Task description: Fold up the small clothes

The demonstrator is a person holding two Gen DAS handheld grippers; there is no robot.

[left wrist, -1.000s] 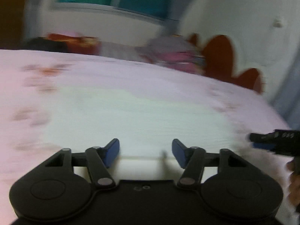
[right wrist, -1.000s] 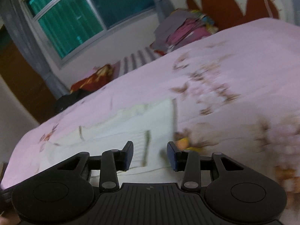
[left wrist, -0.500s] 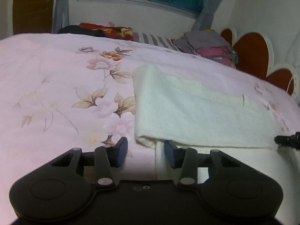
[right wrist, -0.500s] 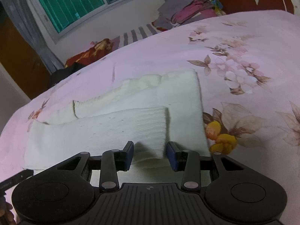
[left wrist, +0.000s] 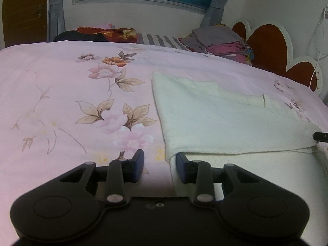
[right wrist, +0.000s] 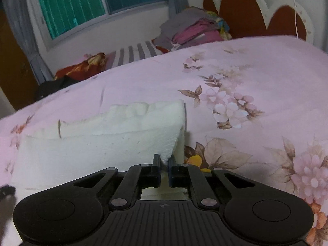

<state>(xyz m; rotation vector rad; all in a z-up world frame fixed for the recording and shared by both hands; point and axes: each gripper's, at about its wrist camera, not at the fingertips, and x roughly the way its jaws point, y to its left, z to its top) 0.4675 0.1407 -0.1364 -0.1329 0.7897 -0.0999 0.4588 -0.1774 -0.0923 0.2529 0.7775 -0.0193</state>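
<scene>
Right gripper (right wrist: 164, 171), bottom centre of the right wrist view: jaws closing, nearly together, pinching a corner of the cream knit garment (right wrist: 98, 149). A bit of cloth bunches up between the pads, and the corner lifts into a small peak just above the fingertips.

Left gripper (left wrist: 160, 169), bottom centre of the left wrist view: jaws closing but with a clear gap between them. Left pad over bare sheet. The right pad sits at the near left corner of the garment (left wrist: 225, 123), slipped just under the edge of the folded top layer. Gap between the pads holds mostly sheet and the garment's left edge; pads not pressing on cloth.

Garment lies flat on the pink floral bedsheet (left wrist: 61, 102), folded, upper layer over a lower one. In the left wrist view it fills the centre right; in the right wrist view, the centre left.

Tip of the other tool shows at the right edge of the left wrist view.

Farther out: stack of folded clothes (right wrist: 196, 30) at upper centre, scalloped red-and-white headboard (right wrist: 256, 14) upper right, window (right wrist: 86, 4) upper left.
</scene>
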